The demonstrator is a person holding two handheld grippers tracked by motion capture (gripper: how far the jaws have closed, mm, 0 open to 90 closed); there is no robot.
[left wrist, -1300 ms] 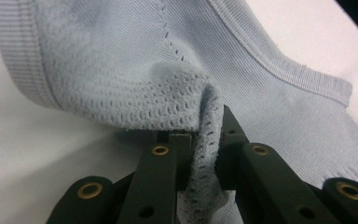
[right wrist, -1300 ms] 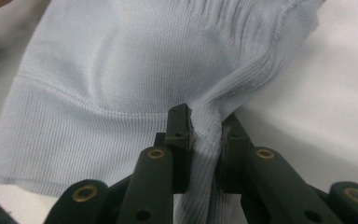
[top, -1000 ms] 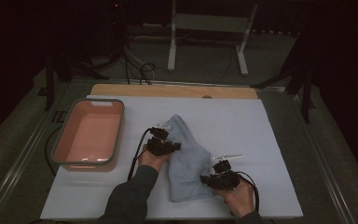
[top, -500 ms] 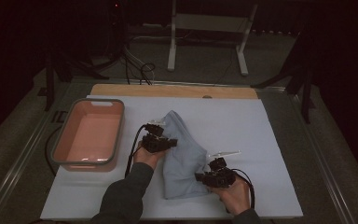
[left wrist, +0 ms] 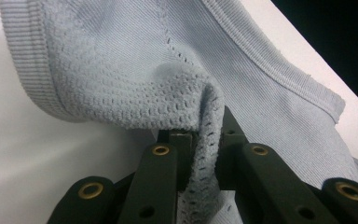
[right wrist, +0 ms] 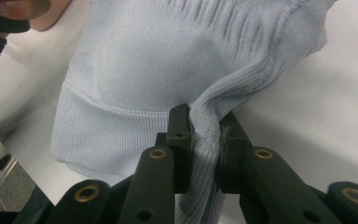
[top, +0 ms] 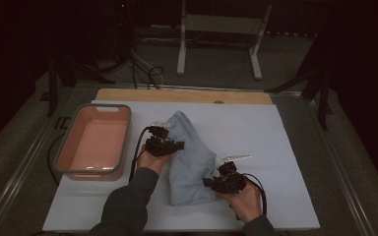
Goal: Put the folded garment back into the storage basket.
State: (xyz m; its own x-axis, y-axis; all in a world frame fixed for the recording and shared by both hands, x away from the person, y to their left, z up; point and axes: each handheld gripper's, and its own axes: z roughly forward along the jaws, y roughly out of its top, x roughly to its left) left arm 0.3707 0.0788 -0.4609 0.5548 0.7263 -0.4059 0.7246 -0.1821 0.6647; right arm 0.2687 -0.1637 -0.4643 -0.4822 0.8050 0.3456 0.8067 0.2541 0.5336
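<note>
A pale blue knitted garment (top: pixel 189 157) lies folded on the white table cover (top: pixel 275 147). My left gripper (top: pixel 170 145) is at its left edge, shut on a pinched fold of the openwork knit. In the left gripper view that garment (left wrist: pixel 135 70) bunches up between the black jaws of the left gripper (left wrist: pixel 207 140). My right gripper (top: pixel 210 183) is at the lower right corner, shut on a ribbed fold. The right gripper view has the garment (right wrist: pixel 168 60) spreading away from the right gripper (right wrist: pixel 206 128), its hem lying flat.
A pink tub with a grey rim (top: pixel 93 142) stands at the left of the table. A wooden strip (top: pixel 182 95) runs along the far edge. Beyond it are a white stand (top: pixel 216 29) and cables on the floor.
The left hand has lifted a little and drawn the garment's left edge toward the tub. The right hand has hardly moved. Both grips hold as before.
</note>
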